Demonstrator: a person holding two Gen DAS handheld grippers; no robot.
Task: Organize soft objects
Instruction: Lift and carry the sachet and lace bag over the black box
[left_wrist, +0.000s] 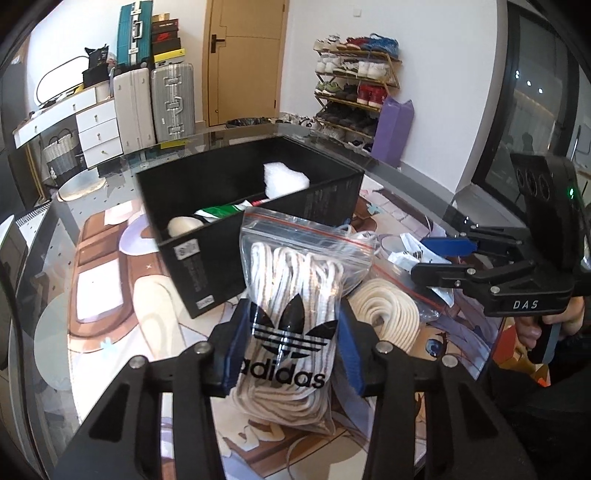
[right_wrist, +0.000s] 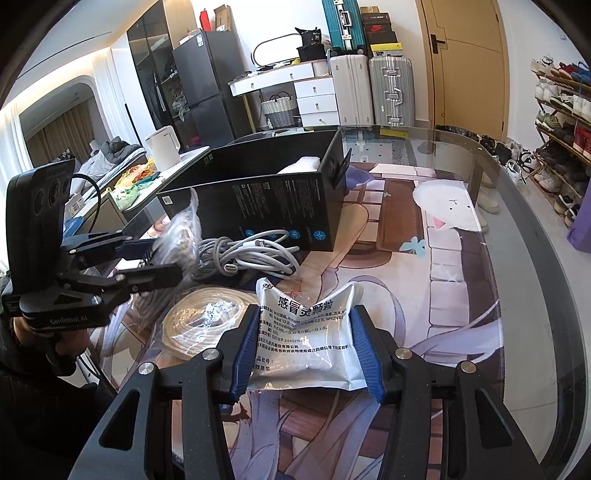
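Plainly the black box (left_wrist: 236, 206) stands open on the table (right_wrist: 517, 280), just beyond both loads. Nearer it, the left gripper (left_wrist: 291, 343) pinches an upright zip bag of laces (left_wrist: 295, 295), long axis pointing at the box's near wall. Further right, the right gripper (right_wrist: 306, 350) clamps a white sachet (right_wrist: 310, 332), lifted and level.
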